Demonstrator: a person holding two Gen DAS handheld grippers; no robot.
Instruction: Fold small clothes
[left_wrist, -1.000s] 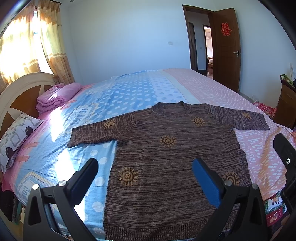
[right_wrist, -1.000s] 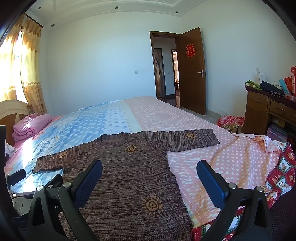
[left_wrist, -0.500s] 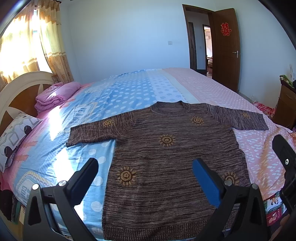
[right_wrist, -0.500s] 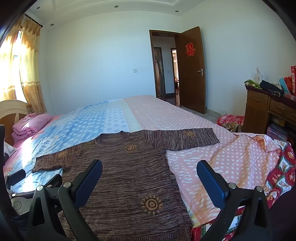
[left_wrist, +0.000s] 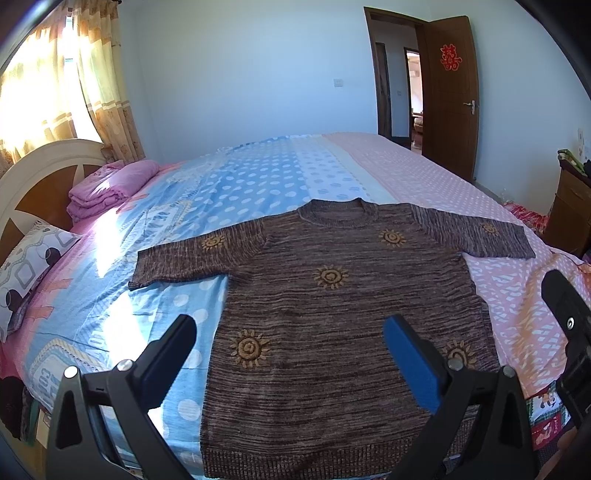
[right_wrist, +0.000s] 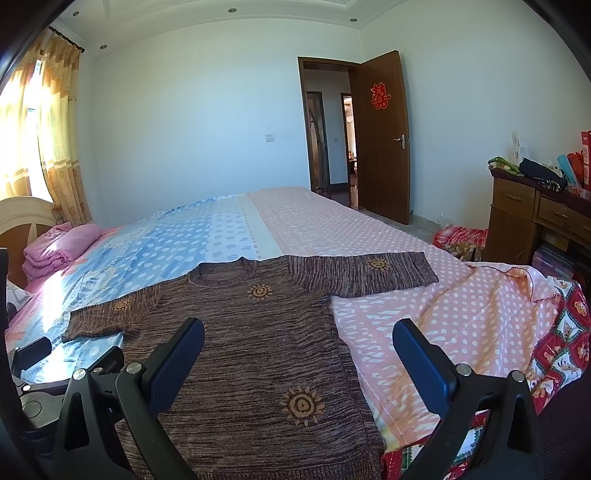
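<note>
Left wrist view first: the left gripper (left_wrist: 290, 334) hangs over the near edge of the bed (left_wrist: 258, 177), spread wide with nothing between its fingers. The brown sweater (left_wrist: 332, 295) lies flat and face up straight ahead, hem nearest the gripper, collar at the far end, both short sleeves stretched out sideways. Its near left corner sits just ahead of the left finger, and the hem runs along the bed's edge, so that edge is easy to get at. Lots of bare sheet beyond the collar and off to the left. Compared with a second ago the sweater sits a touch lower in frame and the hem shows a bit more, so the gripper has crept up or back slightly, not much else. Off to the far left there's a folded pink blanket (left_wrist: 110, 184) and a pillow (left_wrist: 29, 258) by the headboard, well clear of the sweater. The other gripper's black body pokes in at the right edge.

Right wrist view: the right gripper (right_wrist: 299, 338) is just as wide open and holding nothing. The sweater's right half is ahead and to the left, and its right sleeve (right_wrist: 369, 273) lies flat on the pink dotted sheet with open room around it. Hardly any change from the earlier frame. A wooden dresser (right_wrist: 524, 218) stands off to the right, away from the bed, and the door (right_wrist: 384, 140) is open at the far end.
</note>
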